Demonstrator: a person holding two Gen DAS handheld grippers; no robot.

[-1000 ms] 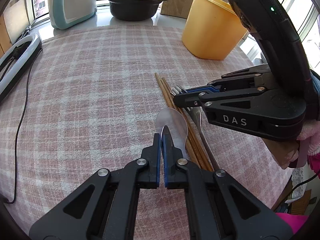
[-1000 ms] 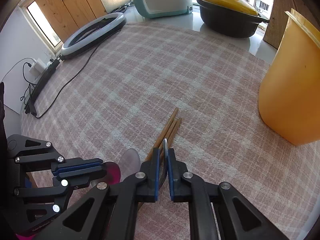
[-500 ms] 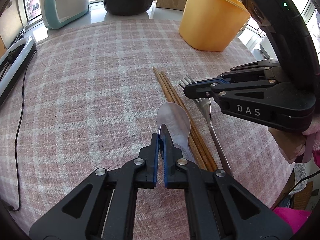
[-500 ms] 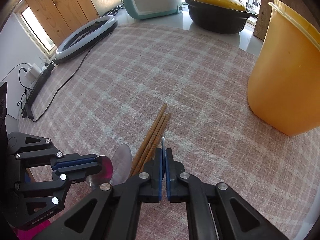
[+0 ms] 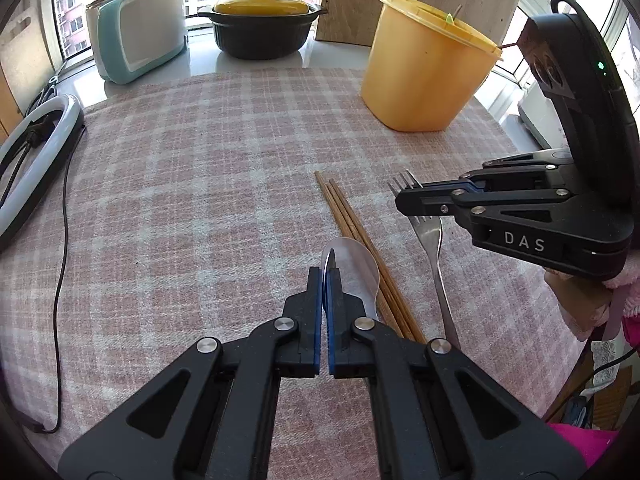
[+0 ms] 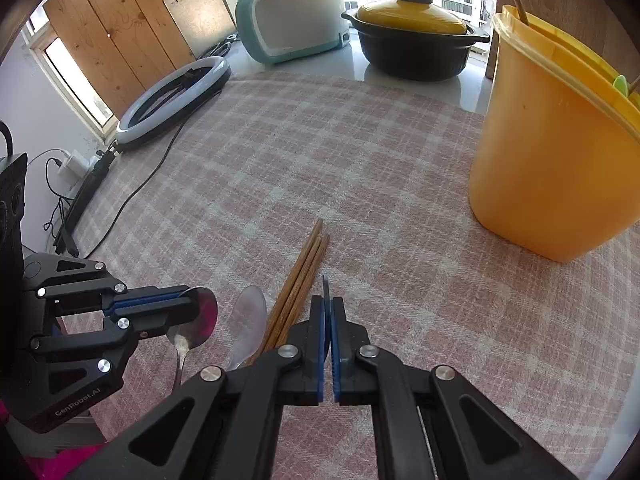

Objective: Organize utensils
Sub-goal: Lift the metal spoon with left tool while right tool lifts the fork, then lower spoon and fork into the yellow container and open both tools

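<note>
Your left gripper (image 5: 325, 280) is clamped shut on a spoon (image 6: 196, 320), gripped edge-on by the bowl, with its handle hanging below the jaws and clear of the cloth. Just right of it a second, paler spoon (image 5: 354, 268) lies flat on the checked tablecloth (image 5: 180, 200), touching the bundle of wooden chopsticks (image 5: 352, 236) beside it. Further right, your right gripper (image 6: 327, 312) is closed on a fork (image 5: 430, 236), tines poking out past the jaw tips. The yellow utensil holder (image 5: 424, 76) stands well beyond, at the far right, with a few sticks already in it. So you have two pieces lifted and none of these delivered; I judge the pale spoon and chopsticks remain after them.
</note>
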